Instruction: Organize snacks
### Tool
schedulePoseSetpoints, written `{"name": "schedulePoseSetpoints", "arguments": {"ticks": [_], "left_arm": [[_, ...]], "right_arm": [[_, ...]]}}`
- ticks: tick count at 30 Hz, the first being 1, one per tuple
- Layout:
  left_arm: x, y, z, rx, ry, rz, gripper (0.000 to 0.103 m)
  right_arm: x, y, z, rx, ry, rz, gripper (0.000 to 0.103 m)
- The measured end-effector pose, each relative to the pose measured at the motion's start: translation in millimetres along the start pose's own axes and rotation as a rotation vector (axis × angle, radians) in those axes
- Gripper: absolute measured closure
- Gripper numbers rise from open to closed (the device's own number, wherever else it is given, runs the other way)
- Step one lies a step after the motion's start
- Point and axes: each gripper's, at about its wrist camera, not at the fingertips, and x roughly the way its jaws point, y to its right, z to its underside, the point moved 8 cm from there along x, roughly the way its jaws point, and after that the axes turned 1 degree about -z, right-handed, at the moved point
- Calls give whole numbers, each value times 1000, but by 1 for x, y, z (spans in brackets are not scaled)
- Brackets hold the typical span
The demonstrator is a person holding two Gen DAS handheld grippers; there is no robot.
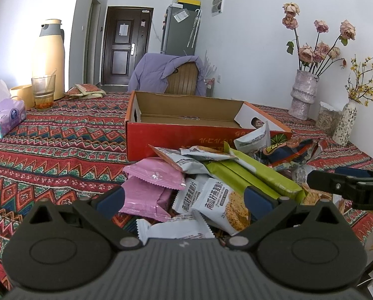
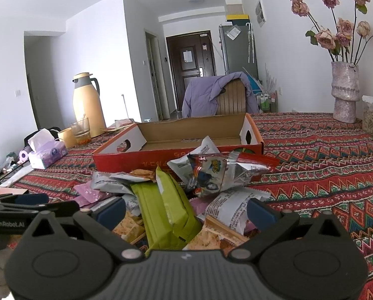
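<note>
A heap of snack packets lies on the patterned tablecloth in front of an open red cardboard box [image 1: 186, 135] [image 2: 161, 160] that shows nothing inside. The heap holds pink packets [image 1: 151, 175], long green packets [image 1: 251, 172] [image 2: 166, 207], white oat-crisp packets [image 1: 226, 205] and a crinkled foil bag [image 2: 219, 172]. My left gripper [image 1: 184, 197] is open, hovering low over the pink and white packets. My right gripper [image 2: 186, 210] is open over the green packets. The right gripper's fingers [image 1: 346, 187] reach into the left wrist view from the right.
A tissue pack [image 1: 3, 115], a glass [image 1: 43, 90] and a cream thermos jug [image 1: 48, 60] stand at the far left of the table. Flower vases [image 1: 301, 97] [image 2: 344, 92] line the right wall. A chair draped with a purple jacket [image 1: 169, 72] sits behind the box.
</note>
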Motion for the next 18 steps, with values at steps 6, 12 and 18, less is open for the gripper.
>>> {"name": "schedulePoseSetpoints", "arguments": {"ticks": [6,12,18], "left_arm": [[0,0,0,-1,-1,0,0],[0,0,1,-1,-1,-3,0],[2,-1,0,-5,-3,-10,0]], "right_arm": [[0,0,0,0,0,0,0],[0,1,2,4,1,3,0],[1,9,2,1,7,30,1]]}}
